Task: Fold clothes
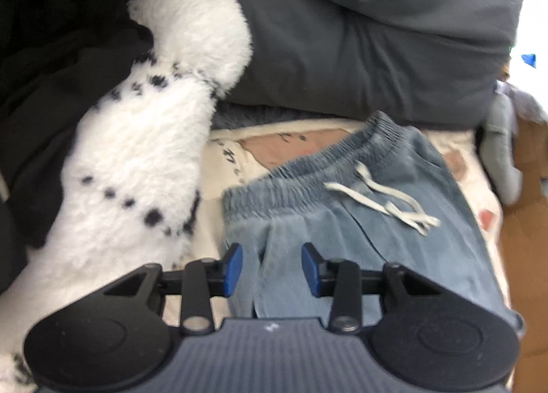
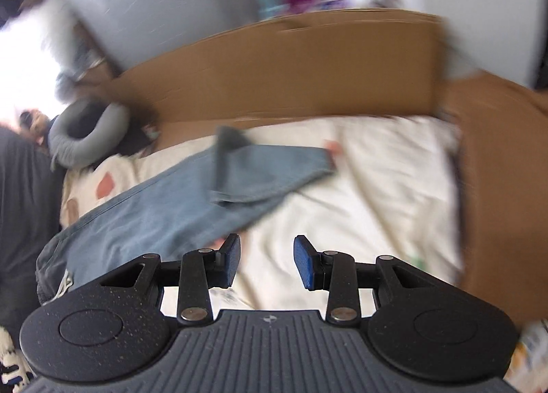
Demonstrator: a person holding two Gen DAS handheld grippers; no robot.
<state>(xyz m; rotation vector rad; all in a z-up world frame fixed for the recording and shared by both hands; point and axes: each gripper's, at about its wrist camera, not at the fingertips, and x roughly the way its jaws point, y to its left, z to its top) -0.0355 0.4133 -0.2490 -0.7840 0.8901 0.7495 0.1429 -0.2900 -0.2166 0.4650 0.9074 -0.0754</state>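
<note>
Light blue drawstring trousers [image 1: 370,215] lie flat on a cream patterned bedsheet [image 1: 219,160], elastic waistband toward the far side, white cord loose on top. My left gripper [image 1: 272,268] hovers open just above the fabric below the waistband, nothing between its blue pads. In the right wrist view the trouser legs [image 2: 191,201] stretch diagonally across the sheet [image 2: 370,194], with the hem end folded over. My right gripper [image 2: 267,261] is open over the bare sheet just right of the leg fabric, holding nothing.
A white fluffy garment with black dots [image 1: 144,160] lies left of the trousers. A dark grey pillow or duvet [image 1: 359,50] is stacked behind. A cardboard box wall [image 2: 291,74] borders the bed's far side, beside a grey cushion [image 2: 85,136].
</note>
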